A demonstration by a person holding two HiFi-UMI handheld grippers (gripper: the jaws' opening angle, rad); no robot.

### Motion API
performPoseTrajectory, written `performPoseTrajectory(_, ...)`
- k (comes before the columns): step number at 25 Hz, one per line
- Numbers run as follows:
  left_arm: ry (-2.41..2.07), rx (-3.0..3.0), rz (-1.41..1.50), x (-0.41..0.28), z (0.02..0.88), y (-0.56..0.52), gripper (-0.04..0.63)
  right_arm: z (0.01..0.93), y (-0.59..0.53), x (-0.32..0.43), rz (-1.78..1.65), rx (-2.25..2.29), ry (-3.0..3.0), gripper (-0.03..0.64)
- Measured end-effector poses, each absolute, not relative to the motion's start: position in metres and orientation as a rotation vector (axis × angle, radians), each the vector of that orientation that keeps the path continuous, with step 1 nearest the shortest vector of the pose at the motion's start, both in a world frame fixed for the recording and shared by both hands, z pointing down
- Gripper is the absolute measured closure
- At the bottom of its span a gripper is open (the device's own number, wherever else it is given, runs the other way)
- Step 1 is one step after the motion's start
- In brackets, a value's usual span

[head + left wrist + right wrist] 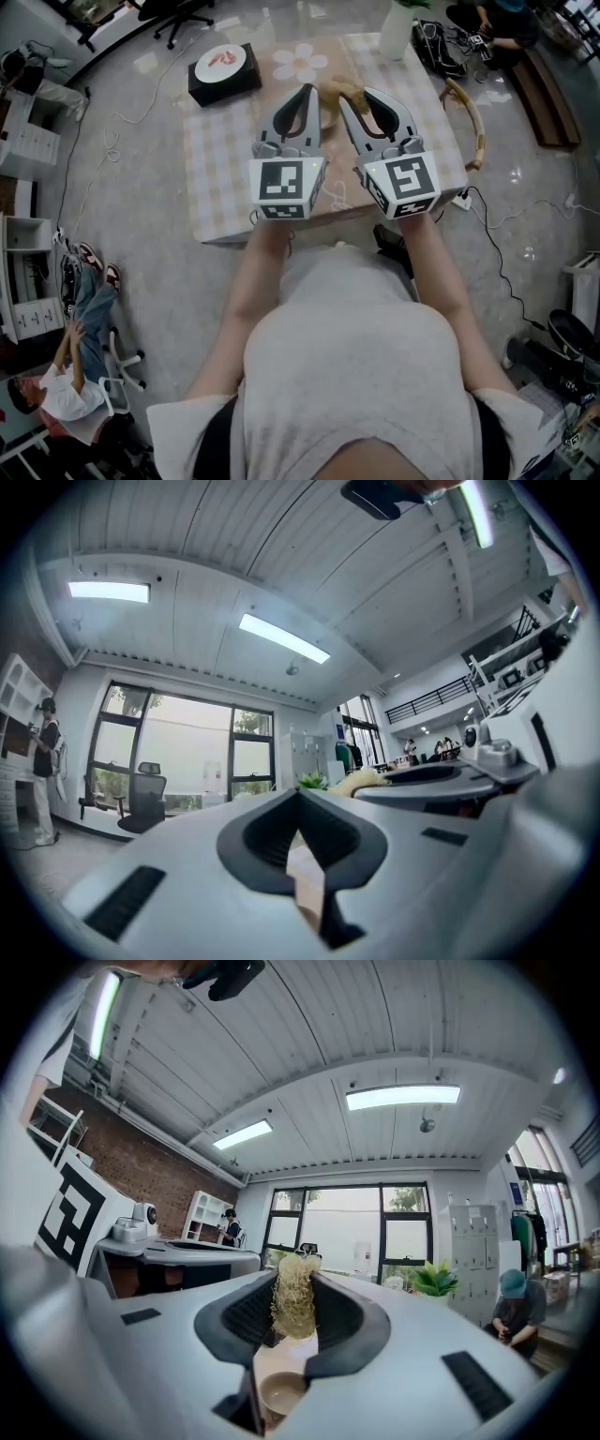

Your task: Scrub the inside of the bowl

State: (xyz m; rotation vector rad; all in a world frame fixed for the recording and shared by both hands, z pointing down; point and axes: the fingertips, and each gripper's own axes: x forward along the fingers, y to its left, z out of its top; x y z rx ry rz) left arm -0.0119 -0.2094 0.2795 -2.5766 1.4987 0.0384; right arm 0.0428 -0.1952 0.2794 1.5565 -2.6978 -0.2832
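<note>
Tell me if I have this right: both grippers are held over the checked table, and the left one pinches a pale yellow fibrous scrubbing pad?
Not quite: the pale yellow fibrous scrubbing pad is pinched by the right gripper, not the left, as the right gripper view shows. The left gripper is shut on nothing. Both are held over the checked table.
</note>
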Motion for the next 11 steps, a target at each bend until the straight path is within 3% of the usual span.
performPoseTrajectory(11, 1.462, -2.561, 0.03, -0.0025, 0.2768, -0.2161, 0.585, 0.2777, -0.2054, 0.0506, -0.279, 1.578, -2.679, 0.518)
